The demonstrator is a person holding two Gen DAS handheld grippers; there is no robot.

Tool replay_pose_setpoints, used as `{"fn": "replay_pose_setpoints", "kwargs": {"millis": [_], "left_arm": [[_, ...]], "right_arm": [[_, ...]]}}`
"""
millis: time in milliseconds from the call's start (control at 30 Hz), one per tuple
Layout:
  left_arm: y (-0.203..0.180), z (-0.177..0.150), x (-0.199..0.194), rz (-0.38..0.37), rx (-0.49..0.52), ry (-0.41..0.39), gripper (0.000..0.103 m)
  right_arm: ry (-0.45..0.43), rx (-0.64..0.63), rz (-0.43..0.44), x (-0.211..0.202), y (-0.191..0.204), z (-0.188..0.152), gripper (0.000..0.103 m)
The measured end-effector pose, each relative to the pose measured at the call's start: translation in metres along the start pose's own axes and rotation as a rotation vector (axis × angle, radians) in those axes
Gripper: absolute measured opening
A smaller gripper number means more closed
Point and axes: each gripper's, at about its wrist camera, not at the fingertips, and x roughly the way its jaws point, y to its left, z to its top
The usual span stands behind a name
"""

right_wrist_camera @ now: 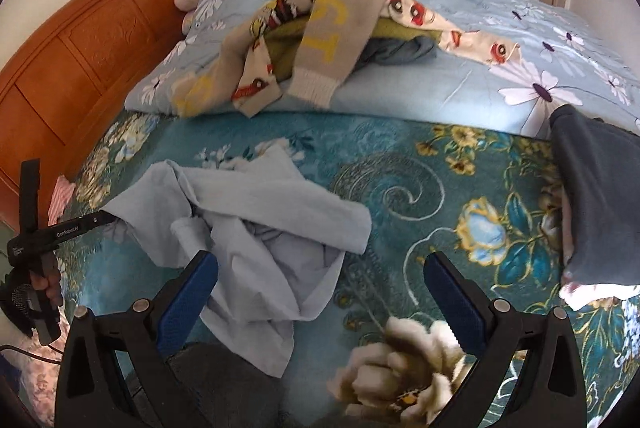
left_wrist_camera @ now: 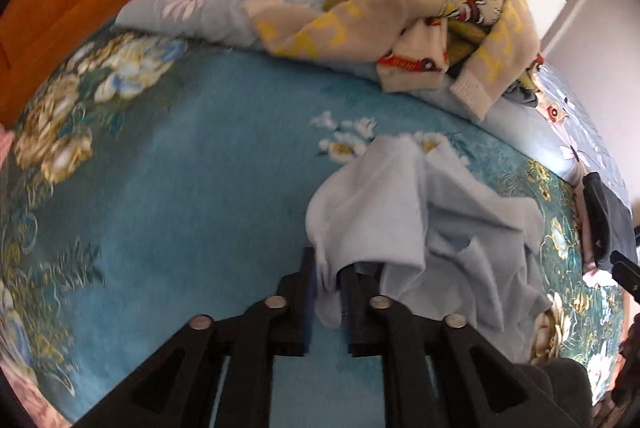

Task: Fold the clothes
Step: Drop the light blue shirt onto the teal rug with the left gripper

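Observation:
A crumpled light blue garment [left_wrist_camera: 420,211] [right_wrist_camera: 260,228] lies on the teal floral bedspread [left_wrist_camera: 180,167] [right_wrist_camera: 420,155]. My left gripper [left_wrist_camera: 329,262] points down at the garment's left corner. Its jaws stand a little apart, and a fold of the cloth hangs loosely in the gap without the pads pressing on it. In the right wrist view the left gripper's tip [right_wrist_camera: 102,216] touches the garment's left edge, with a hand on its handle. My right gripper [right_wrist_camera: 322,280] is wide open above the garment's near right edge and holds nothing.
A heap of clothes topped by a beige sweater with yellow letters [left_wrist_camera: 400,15] [right_wrist_camera: 340,23] rests on a folded pale blue daisy quilt [right_wrist_camera: 500,39] at the back. A dark grey garment [right_wrist_camera: 600,195] lies at the right. An orange wooden headboard [right_wrist_camera: 80,47] bounds the left.

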Motion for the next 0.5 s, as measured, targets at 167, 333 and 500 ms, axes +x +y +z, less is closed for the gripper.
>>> {"fn": "replay_pose_setpoints", "kwargs": {"millis": [167, 333, 500], "left_arm": [[0.017, -0.016, 0.001, -0.051, -0.099, 0.015, 0.058], [0.017, -0.022, 0.004, -0.071, -0.132, 0.011, 0.059], [0.0, -0.003, 0.023, -0.088, -0.118, 0.028, 0.06]], "right_arm": [[0.084, -0.074, -0.012, 0.033, 0.022, 0.005, 0.075], [0.128, -0.181, 0.002, 0.063, 0.05, 0.022, 0.067], [0.16, -0.301, 0.003, 0.093, 0.078, 0.038, 0.058]]}}
